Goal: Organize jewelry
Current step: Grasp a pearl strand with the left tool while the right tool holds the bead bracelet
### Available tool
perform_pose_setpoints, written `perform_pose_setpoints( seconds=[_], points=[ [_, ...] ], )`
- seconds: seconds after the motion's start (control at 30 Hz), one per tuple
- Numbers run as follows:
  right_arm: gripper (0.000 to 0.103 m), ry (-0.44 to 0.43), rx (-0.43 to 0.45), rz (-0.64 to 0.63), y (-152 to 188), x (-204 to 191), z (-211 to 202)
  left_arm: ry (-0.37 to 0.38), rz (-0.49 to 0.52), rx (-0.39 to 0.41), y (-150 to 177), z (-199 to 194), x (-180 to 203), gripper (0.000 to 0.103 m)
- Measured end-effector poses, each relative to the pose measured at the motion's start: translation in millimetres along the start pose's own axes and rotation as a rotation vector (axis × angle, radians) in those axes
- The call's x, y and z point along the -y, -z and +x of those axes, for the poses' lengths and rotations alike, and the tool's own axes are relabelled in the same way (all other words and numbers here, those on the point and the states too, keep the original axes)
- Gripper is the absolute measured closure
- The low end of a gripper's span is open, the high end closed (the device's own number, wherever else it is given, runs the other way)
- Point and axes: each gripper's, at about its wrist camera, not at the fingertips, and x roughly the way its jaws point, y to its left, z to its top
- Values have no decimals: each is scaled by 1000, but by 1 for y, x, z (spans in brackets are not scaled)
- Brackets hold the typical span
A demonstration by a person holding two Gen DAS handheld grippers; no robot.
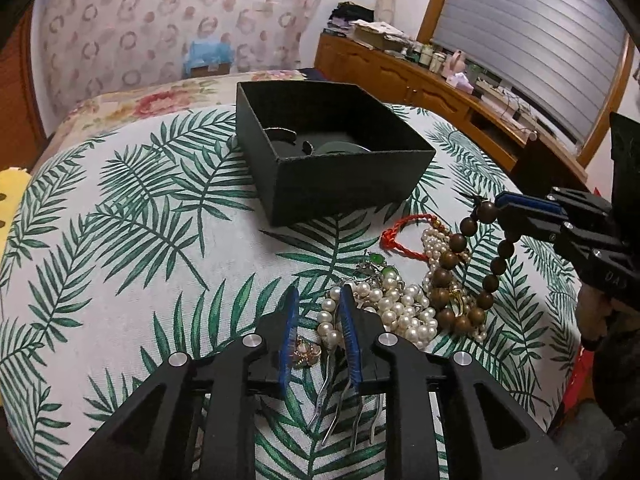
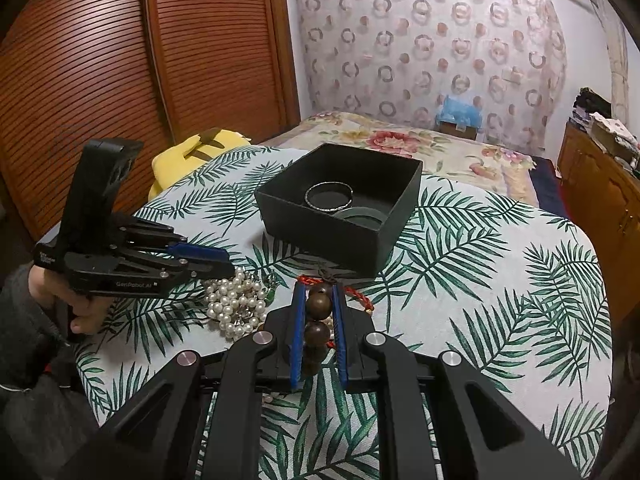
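A black open box stands on the leaf-print table and holds a metal bangle and a dark green bangle. In front of it lies a jewelry pile: pearl strands, a red cord bracelet, green-stone pieces. My right gripper is shut on a brown wooden bead bracelet, lifting one end while the rest rests on the pile. My left gripper is open, low over the pile's left edge, above a small gold flower piece and a metal hair fork.
The table is round with a palm-leaf cloth. A bed with a floral cover lies behind it. A wooden cabinet with clutter runs along the right wall. A yellow plush sits at the table's left edge.
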Motion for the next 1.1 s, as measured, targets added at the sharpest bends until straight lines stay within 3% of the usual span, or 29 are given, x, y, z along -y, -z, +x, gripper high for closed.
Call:
perform_pose_setpoints(
  seconds=[0.07, 0.17, 0.8, 1.03, 1.1],
  points=[
    [88, -1, -2, 0, 0, -1, 1, 42, -19, -2, 0, 1, -2, 94],
    [88, 1, -4, 3, 1, 1, 2, 49, -30, 5, 3, 0, -2, 97],
    [88, 15, 41, -17, -16, -4, -16, -25, 33, 171, -21, -58, 28, 103],
    [88, 14, 36, -19, -15, -5, -17, -72, 63, 56, -10, -33, 17, 103],
    [88, 13, 30, -13, -14, -4, -14, -74, 68, 22, -5, -26, 13, 99]
  ],
)
